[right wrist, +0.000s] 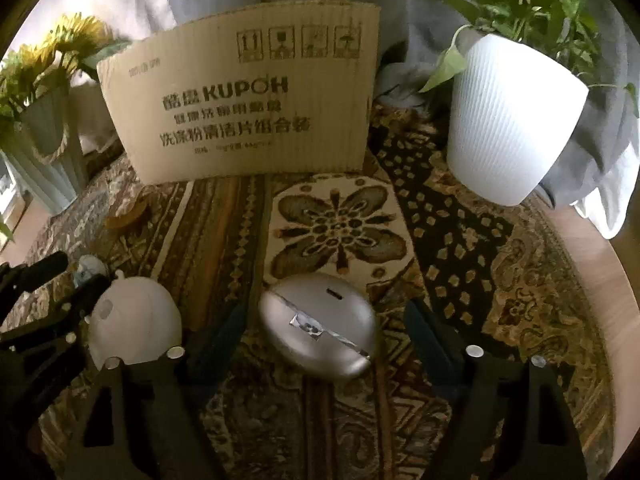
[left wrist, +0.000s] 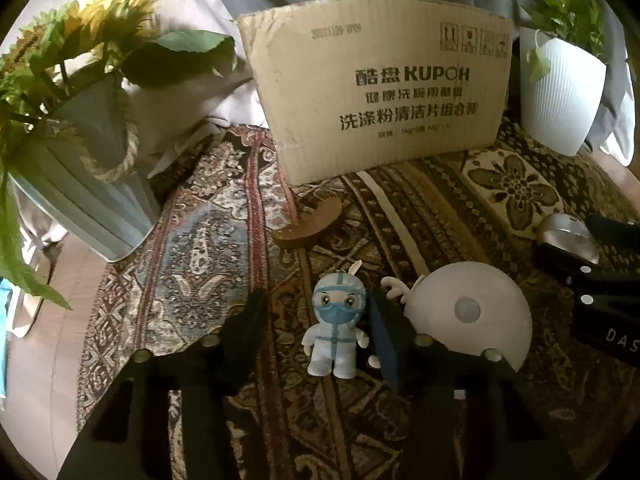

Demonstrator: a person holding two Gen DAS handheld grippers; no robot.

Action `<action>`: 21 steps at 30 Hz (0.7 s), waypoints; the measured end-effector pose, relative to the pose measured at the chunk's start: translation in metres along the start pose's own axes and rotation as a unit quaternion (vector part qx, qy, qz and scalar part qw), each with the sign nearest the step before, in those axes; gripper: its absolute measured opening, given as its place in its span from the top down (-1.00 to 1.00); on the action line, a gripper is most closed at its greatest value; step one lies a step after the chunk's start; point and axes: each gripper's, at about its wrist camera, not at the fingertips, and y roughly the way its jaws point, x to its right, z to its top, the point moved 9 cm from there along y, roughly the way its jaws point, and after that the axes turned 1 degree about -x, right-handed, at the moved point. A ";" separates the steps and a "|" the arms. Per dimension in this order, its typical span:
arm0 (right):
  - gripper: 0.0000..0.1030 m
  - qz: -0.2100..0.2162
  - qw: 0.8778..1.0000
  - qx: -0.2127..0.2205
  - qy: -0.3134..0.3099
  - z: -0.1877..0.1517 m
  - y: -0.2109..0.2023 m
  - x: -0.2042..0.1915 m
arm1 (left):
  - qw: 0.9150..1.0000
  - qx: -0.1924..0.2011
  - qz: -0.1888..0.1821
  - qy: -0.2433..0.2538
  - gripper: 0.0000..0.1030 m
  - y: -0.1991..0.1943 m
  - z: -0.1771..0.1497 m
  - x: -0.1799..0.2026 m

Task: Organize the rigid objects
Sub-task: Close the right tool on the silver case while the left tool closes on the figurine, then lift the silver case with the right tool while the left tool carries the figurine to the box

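A small figure (left wrist: 335,332) in a white protective suit and blue mask stands on the patterned cloth (left wrist: 192,248). My left gripper (left wrist: 316,308) straddles it, open, with a gap between the left finger and the figure. A silver oval case (right wrist: 316,320) lies between the fingers of my right gripper (right wrist: 326,312), which is open with room on both sides. A white dome lamp (left wrist: 468,312) with small antlers sits between the two grippers, also in the right wrist view (right wrist: 132,320). A brown crescent-shaped piece (left wrist: 310,224) lies behind the figure.
An upright cardboard box (left wrist: 384,96) with printed text stands at the back. A white ribbed pot (right wrist: 512,120) with a green plant is at the back right. A pale bucket of sunflowers (left wrist: 80,168) stands at the left. Grey fabric hangs behind. The round table's edge (right wrist: 592,280) curves at right.
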 end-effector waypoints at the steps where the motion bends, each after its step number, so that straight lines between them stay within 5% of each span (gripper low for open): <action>1: -0.50 0.002 1.000 -0.003 -0.001 0.000 0.002 -0.001 | 1.000 -0.001 -0.004 0.001 0.14 0.001 0.000 0.001; 6: -0.24 0.014 1.000 -0.019 -0.003 -0.005 0.009 -0.003 | 1.000 -0.002 -0.023 0.004 0.41 0.003 0.000 0.006; 21: -0.24 0.033 0.999 0.007 -0.021 0.000 -0.009 -0.007 | 0.999 0.025 -0.027 -0.012 0.48 -0.026 0.008 0.007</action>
